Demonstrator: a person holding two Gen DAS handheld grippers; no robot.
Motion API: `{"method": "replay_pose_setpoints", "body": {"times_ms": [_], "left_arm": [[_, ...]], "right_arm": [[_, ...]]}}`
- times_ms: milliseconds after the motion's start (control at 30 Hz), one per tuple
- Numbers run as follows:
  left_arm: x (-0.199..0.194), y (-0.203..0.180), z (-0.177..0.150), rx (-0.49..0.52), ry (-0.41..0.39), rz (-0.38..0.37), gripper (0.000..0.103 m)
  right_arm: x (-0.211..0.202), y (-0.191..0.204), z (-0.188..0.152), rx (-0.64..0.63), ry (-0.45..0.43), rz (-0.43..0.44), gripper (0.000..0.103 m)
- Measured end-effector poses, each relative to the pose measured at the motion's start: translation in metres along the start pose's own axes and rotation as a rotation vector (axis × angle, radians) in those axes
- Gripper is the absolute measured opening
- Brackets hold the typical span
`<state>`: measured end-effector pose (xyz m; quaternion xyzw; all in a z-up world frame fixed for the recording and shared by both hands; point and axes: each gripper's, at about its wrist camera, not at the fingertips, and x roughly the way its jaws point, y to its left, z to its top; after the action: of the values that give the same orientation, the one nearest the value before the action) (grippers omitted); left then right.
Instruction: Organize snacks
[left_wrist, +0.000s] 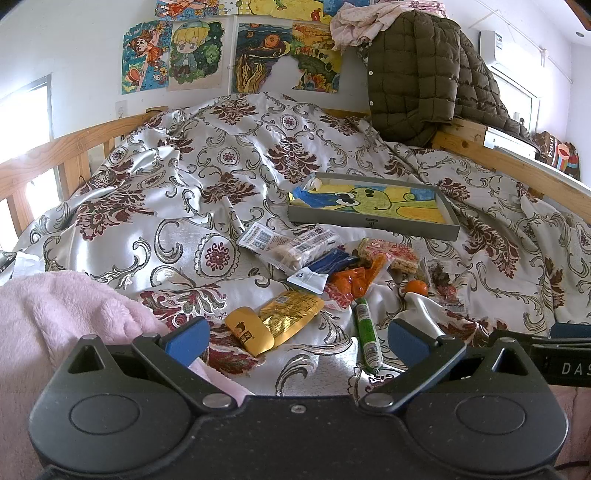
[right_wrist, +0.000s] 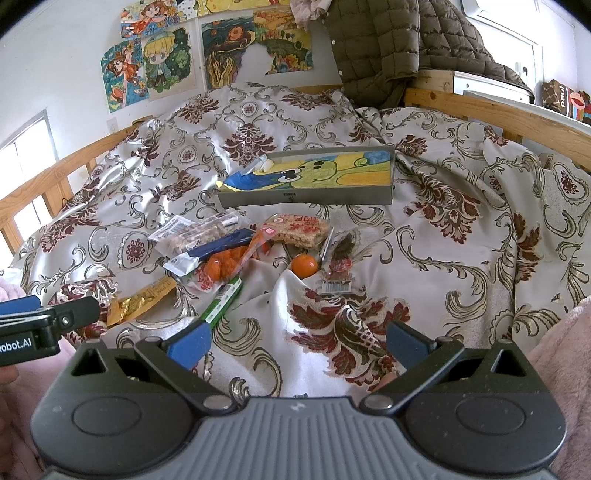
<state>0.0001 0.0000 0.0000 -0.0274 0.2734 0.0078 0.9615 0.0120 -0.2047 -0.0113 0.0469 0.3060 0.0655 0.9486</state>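
**Snacks scattered, tray waiting, both grippers empty**

Left wrist view: the left gripper (left_wrist: 297, 341) hovers low over the bed with its blue fingers (left_wrist: 186, 338) spread wide, holding nothing. Just ahead lie a yellow-orange rounded packet (left_wrist: 249, 334), a gold foil pouch (left_wrist: 290, 314) and a green sausage stick (left_wrist: 367, 332). The shallow grey tray lined with a cartoon drawing (left_wrist: 373, 223) sits beyond the pile. I'd take the nearest packet first, pinching across its flat width so that the slippery satin bedspread (left_wrist: 184, 177) isn't caught. The right gripper is cut off at the edge.

Right wrist view: the right gripper (right_wrist: 295, 343) is equally wide and empty. A small orange fruit (right_wrist: 304, 266) sits in a fabric fold beside a clear dark-fruit packet (right_wrist: 338, 258). The overlapping wrappers make the snack count unclear.
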Motion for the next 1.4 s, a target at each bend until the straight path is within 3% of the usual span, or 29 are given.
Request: {"method": "replay_pose_setpoints", "body": {"times_ms": [1100,1400], "left_arm": [[0.0000,0.0000,0.0000,0.000,-0.001,0.000,0.102],[-0.0011,-0.0048,0.0051,0.015,0.031,0.013,0.102]], "right_arm": [[0.0014,0.0014,-0.0004,-0.002,0.002,-0.001,0.103],[-0.0015,0.0040,-0.0030,-0.013,0.016,-0.012,0.103]]}}
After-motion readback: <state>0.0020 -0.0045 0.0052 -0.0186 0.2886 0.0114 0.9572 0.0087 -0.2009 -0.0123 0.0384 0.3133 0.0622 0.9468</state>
